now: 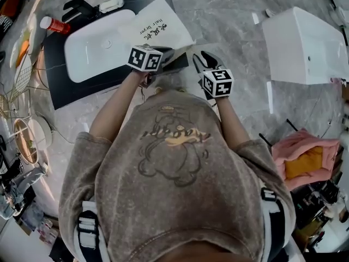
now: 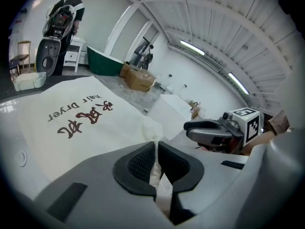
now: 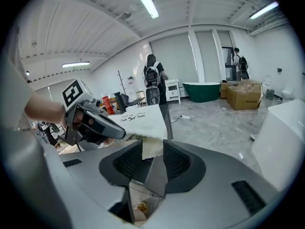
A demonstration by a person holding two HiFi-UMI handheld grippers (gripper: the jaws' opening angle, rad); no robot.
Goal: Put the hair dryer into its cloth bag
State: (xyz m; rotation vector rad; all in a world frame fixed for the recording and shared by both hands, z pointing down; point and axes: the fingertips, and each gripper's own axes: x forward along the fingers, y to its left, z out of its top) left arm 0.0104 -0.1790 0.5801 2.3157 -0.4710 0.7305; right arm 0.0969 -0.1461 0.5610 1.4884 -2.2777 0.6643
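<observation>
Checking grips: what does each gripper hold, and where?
Left gripper pinches the cloth bag by its edge; right gripper has that edge between parted jaws, unclamped.

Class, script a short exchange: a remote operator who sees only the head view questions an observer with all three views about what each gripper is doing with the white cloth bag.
Operator: Does the left gripper hold the cloth bag?
Observer: Yes; its own view shows the jaws shut on a fold at the bag's edge.
Operator: And the right gripper?
Observer: Its jaws stand apart; bag cloth shows in the gap, but no clear pinch.
Operator: Anyone ahead?
Observer: A person stands far across the room, seen in the right gripper view.
</observation>
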